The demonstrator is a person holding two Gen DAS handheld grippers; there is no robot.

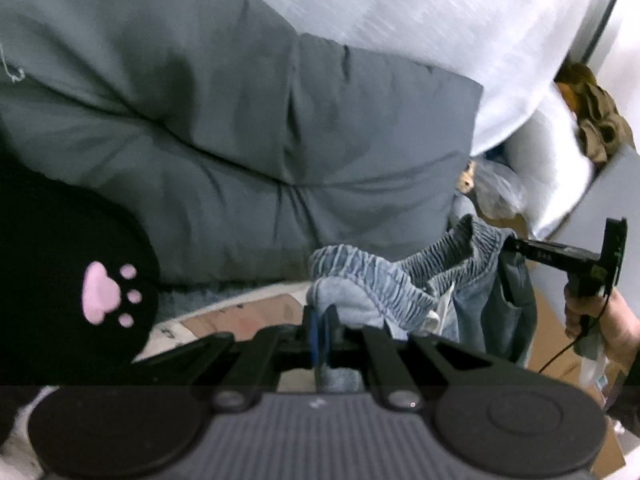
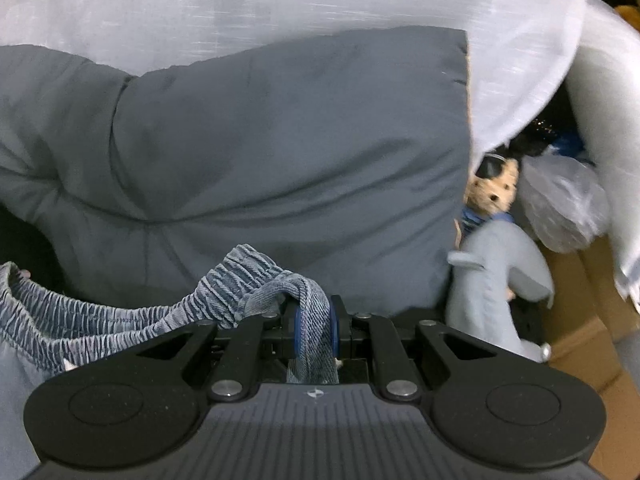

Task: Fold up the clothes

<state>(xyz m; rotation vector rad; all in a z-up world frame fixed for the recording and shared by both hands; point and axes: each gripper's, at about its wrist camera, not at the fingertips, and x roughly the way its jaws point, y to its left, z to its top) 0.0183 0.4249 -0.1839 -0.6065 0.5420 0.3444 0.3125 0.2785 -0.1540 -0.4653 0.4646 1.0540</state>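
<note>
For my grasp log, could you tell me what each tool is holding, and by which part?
Both hold the denim garment by its elastic waistband: the left tool is shut on one end, the right tool on the other.

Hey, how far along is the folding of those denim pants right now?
Early stage. Done: both ends of the pants' elastic waistband are picked up. In hand: the left gripper and the right gripper are each shut on denim, holding the waistband spread between them in front of the grey quilt. Left: no fold shows yet; nothing folded is in view.
</note>
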